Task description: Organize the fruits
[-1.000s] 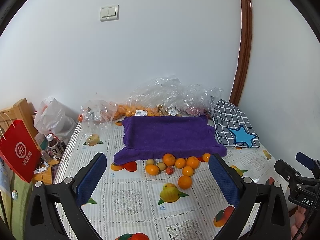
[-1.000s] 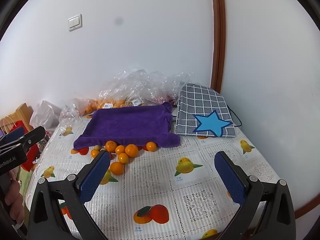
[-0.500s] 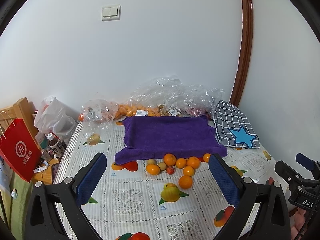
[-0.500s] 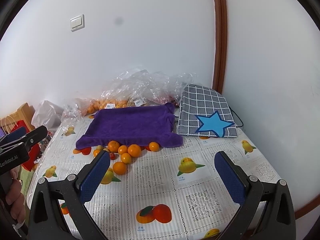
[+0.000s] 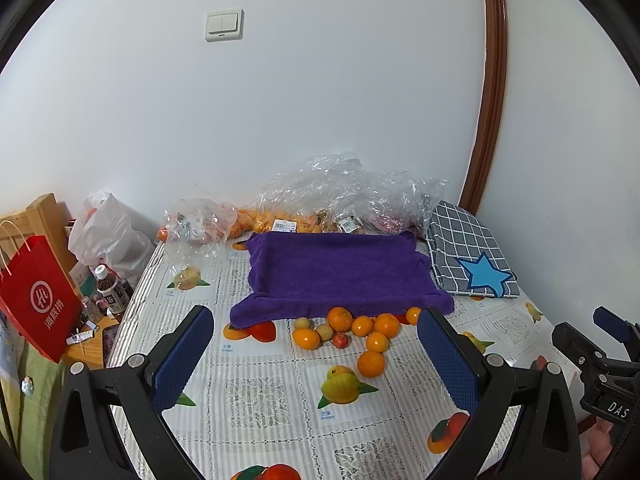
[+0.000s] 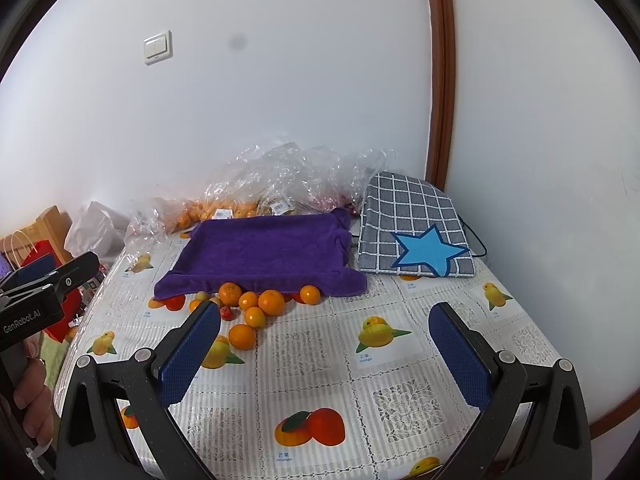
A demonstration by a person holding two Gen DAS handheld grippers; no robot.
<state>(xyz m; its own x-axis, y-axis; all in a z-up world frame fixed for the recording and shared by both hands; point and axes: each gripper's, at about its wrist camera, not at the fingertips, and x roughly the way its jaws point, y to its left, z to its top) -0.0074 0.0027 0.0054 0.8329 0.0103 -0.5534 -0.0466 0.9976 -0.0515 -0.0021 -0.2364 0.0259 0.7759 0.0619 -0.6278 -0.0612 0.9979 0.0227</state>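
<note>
Several loose oranges (image 5: pixel 362 326) (image 6: pixel 271 302) lie in a cluster at the near edge of a purple towel (image 5: pixel 340 276) (image 6: pixel 266 254), together with a small red fruit (image 5: pixel 341 340) (image 6: pixel 226 312) and pale round fruits (image 5: pixel 325 332). One orange (image 5: pixel 371 363) (image 6: pixel 241 336) lies nearest me. My left gripper (image 5: pixel 316 354) hovers open above the tablecloth, short of the cluster. My right gripper (image 6: pixel 324 354) is open too, right of the fruit and holding nothing.
Clear plastic bags (image 5: pixel 344 200) (image 6: pixel 280 184) with more oranges sit against the wall behind the towel. A grey checked cushion with a blue star (image 5: pixel 472 256) (image 6: pixel 412 236) lies at right. A red paper bag (image 5: pixel 38 300), bottles (image 5: pixel 110 292) and a white bag (image 5: pixel 106 232) stand left of the table edge.
Both views have shifted slightly; the fruit cluster and towel sit a little lower and closer in frame. Both grippers stay open and nothing was touched.
</note>
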